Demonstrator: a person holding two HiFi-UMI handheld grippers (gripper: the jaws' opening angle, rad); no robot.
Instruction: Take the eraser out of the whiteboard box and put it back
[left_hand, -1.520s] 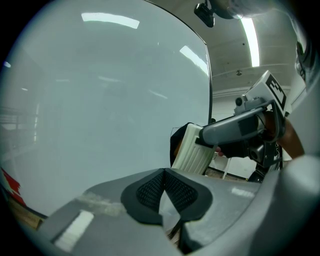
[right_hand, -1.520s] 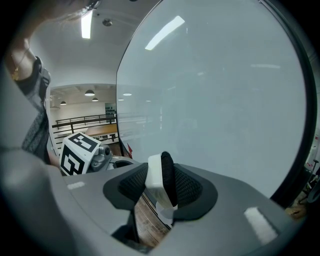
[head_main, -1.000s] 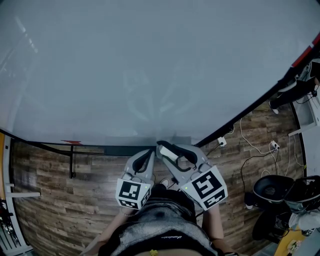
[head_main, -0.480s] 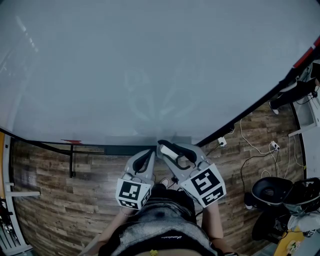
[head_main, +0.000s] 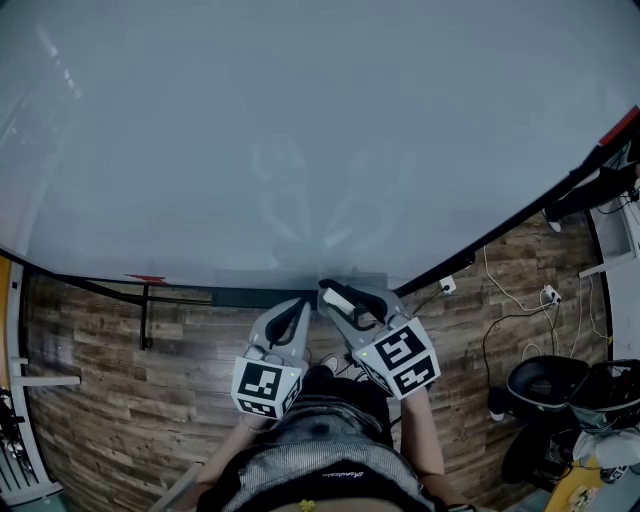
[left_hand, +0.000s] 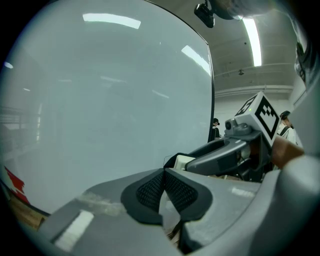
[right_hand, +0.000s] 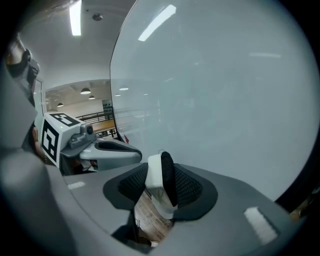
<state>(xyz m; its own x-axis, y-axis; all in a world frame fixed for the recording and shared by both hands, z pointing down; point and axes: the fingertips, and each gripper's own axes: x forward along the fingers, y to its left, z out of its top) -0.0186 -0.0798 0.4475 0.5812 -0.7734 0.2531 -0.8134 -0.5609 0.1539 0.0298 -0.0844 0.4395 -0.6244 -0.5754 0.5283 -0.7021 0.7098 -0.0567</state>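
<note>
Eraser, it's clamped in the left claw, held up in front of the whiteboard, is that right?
Not quite. The right claw clamps the eraser, as the right gripper view shows. The left claw is shut with nothing in it. The rest holds: the eraser is in front of the whiteboard.

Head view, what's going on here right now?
A person stands at a whiteboard with a gripper in each hand. The right gripper has its jaws closed on the eraser, a white and black block, held close to the board's lower edge. The left gripper sits beside it with jaws together and nothing in them.
</note>
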